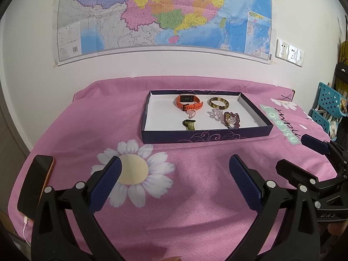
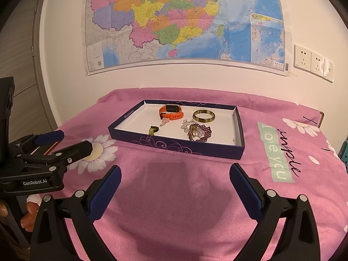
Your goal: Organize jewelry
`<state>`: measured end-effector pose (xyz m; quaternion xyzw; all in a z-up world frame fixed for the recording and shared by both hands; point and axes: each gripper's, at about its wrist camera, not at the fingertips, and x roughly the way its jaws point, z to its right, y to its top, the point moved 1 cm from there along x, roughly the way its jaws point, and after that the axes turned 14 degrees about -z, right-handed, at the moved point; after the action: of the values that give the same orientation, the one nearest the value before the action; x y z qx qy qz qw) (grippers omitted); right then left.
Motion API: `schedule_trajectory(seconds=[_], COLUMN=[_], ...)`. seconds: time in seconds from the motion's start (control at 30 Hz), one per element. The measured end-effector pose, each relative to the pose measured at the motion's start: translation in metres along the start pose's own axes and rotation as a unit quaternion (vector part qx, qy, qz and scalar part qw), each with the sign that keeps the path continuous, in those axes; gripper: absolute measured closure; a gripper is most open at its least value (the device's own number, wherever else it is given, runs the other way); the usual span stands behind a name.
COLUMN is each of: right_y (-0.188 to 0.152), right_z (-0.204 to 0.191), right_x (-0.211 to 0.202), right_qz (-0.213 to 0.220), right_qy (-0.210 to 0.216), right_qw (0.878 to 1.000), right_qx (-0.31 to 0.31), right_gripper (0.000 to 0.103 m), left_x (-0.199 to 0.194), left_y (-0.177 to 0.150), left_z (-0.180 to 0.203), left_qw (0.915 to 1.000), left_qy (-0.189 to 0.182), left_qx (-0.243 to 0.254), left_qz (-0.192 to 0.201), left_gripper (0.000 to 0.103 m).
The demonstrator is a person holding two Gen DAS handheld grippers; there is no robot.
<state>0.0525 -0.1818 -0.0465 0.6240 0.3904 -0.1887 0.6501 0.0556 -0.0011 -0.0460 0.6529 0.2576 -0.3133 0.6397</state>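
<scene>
All the jewelry in view lies inside the shallow dark-blue box point(image 2: 177, 146), which sits on the pink daisy-print cloth point(image 2: 174, 206) covering the surface, below the wall map point(image 2: 184, 21). Within the box, the orange watch point(image 2: 171, 111) is toward the back wall, the tortoiseshell bangle point(image 2: 203, 116) just beside it to the right, a small pink piece point(image 2: 164, 122) in front of the watch, a dark green piece point(image 2: 153, 129) near the front wall, and a clear beaded piece point(image 2: 188, 125) touching a purple beaded bracelet point(image 2: 199, 133) at the front right. Nothing lies loose on the cloth outside the box, so this fits either pieces already gathered in or pieces yet to be sorted within it; the pictures do not settle which. If more handling follows, the tangled bead pair looks the delicate spot: I would come in from above the front wall, pinch one strand only, and lift slowly so the other does not drag along. The left claw point(image 1: 175, 165) is spread wide, holds nothing and hovers over the cloth in front of the box, near a daisy. The right claw point(image 2: 175, 175) is likewise spread wide and empty, in front of the box. A phone point(image 1: 35, 184) lies far left of the box.
</scene>
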Motion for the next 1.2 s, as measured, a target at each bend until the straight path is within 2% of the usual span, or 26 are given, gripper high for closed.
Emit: schedule_trajectory(seconds=[1.2], right_y=[-0.0018], right_z=[-0.002], right_x=[0.0005], right_qz=[-0.001], right_qy=[0.0], right_qw=[1.0], right_qx=[0.001], right_gripper=[0.007], left_x=[-0.0024], left_y=[-0.0011], left_z=[-0.0003], left_qw=[1.0], left_qy=[-0.002], left_qx=[-0.001], left_qz=[0.0], left_gripper=[0.006])
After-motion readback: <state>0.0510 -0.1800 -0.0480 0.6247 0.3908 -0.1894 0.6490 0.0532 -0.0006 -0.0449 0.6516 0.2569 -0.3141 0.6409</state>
